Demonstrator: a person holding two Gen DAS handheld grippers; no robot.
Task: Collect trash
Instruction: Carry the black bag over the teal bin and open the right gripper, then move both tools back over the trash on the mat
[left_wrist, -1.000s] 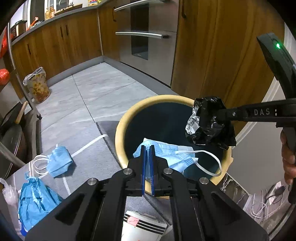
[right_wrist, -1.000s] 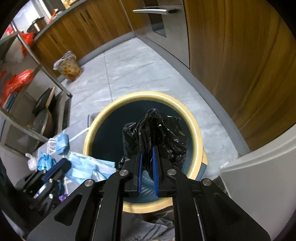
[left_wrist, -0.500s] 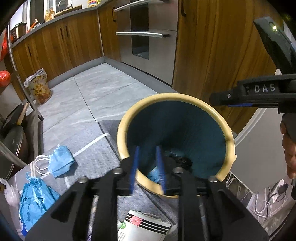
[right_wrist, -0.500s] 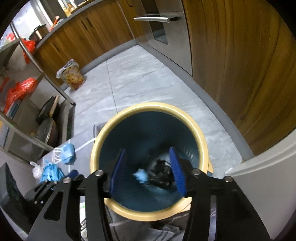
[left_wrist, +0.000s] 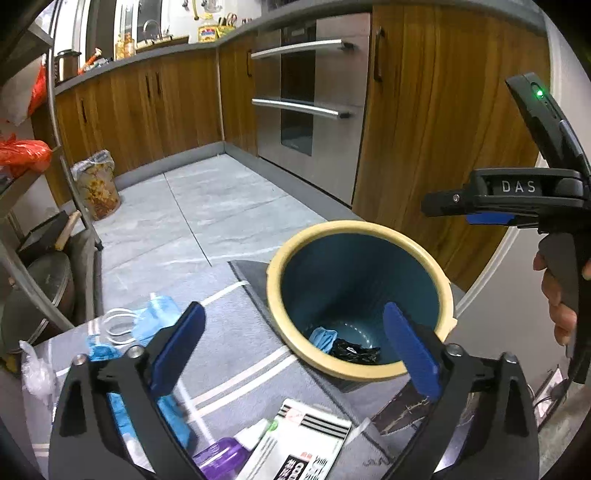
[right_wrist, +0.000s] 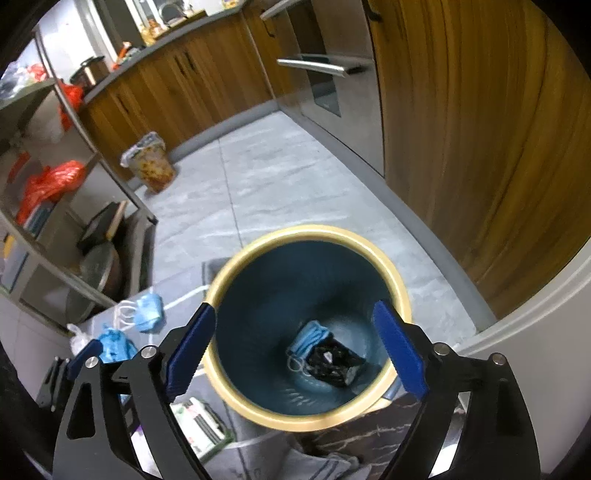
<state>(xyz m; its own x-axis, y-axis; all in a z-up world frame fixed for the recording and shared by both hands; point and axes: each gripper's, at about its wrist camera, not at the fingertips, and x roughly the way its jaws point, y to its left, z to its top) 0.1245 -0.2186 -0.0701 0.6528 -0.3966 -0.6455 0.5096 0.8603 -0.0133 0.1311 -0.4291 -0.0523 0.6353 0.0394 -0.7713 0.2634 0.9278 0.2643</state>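
A blue bin with a cream rim (left_wrist: 354, 227) (right_wrist: 306, 232) stands on the grey mat. At its bottom lie a blue face mask (left_wrist: 321, 338) (right_wrist: 308, 339) and a crumpled black bag (left_wrist: 354, 352) (right_wrist: 334, 362). My left gripper (left_wrist: 291, 325) hovers at the bin's near-left edge, jaws opening wide, nothing between them. My right gripper (right_wrist: 293, 321) hangs above the bin's mouth, jaws also opening and empty. On the mat to the left lie another blue mask (left_wrist: 155, 317) (right_wrist: 147, 310) and a crumpled blue wad (left_wrist: 103, 352) (right_wrist: 114, 345).
A white box with black stripes (left_wrist: 303, 443) and a purple item (left_wrist: 218, 458) lie near me on the mat. A metal rack with pans (right_wrist: 96, 258) stands left. Wooden cabinets (left_wrist: 424, 129) and an oven (left_wrist: 306, 110) line the far side. A lined waste bin (left_wrist: 96, 184) sits on the tiled floor.
Both grippers opened and let go: the blue mask and the black bag fell to the bottom of the bin. Both hands lifted and drew back from it.
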